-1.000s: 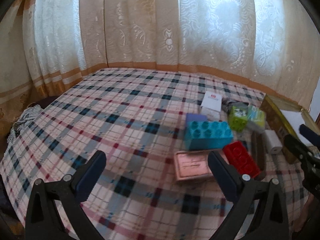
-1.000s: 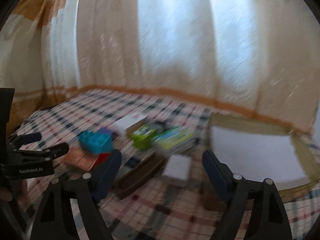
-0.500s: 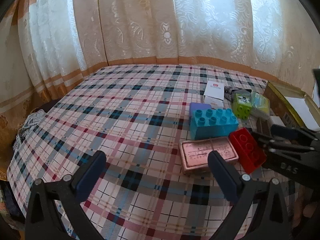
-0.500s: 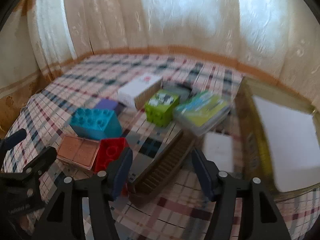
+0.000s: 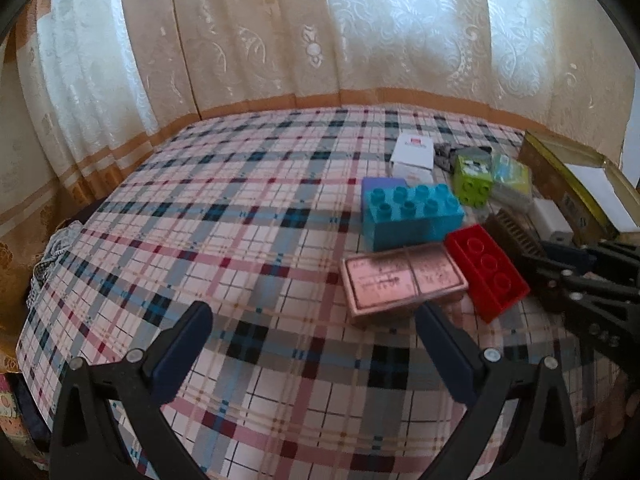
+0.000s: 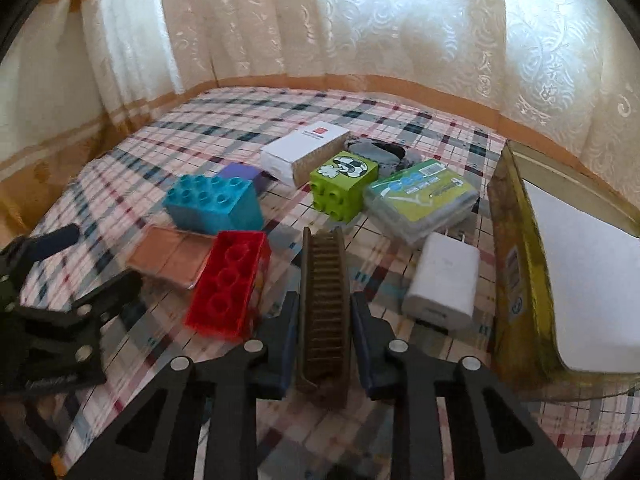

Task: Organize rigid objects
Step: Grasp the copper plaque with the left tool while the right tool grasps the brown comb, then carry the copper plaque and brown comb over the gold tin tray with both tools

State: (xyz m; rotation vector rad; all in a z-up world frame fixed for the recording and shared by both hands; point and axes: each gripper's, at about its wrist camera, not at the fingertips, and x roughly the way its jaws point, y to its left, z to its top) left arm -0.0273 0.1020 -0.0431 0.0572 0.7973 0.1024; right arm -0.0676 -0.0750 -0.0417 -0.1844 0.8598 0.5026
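Left wrist view: left gripper [image 5: 314, 334] spread wide over bare plaid bedspread [image 5: 240, 208], nothing between the fingers. Just beyond the right-hand finger, a pink flat case [image 5: 404, 282]; touching that case, a red brick [image 5: 486, 270] and behind it a blue brick [image 5: 412, 214]. Past the blue brick, a sliver of purple block [image 5: 382, 183], one white box [image 5: 412, 152], one green cube [image 5: 472, 178].

Right wrist view: right gripper [image 6: 323, 322] just closed, clamped on the near end of a brown comb [image 6: 324, 300] standing on edge on the bedspread. Beside the comb: the red brick on the left, one white charger [image 6: 442, 280] on the right. Beyond the charger, one green-labelled packet [image 6: 420, 200]; next to it on the right, one open yellow tin [image 6: 524, 264] lined white.

Risks, as a guess: end grip on a long comb, so likely tilt or twist out on lifting; a swing could nudge the red brick or charger.

Count: three studded bricks, one comb, two grippers.
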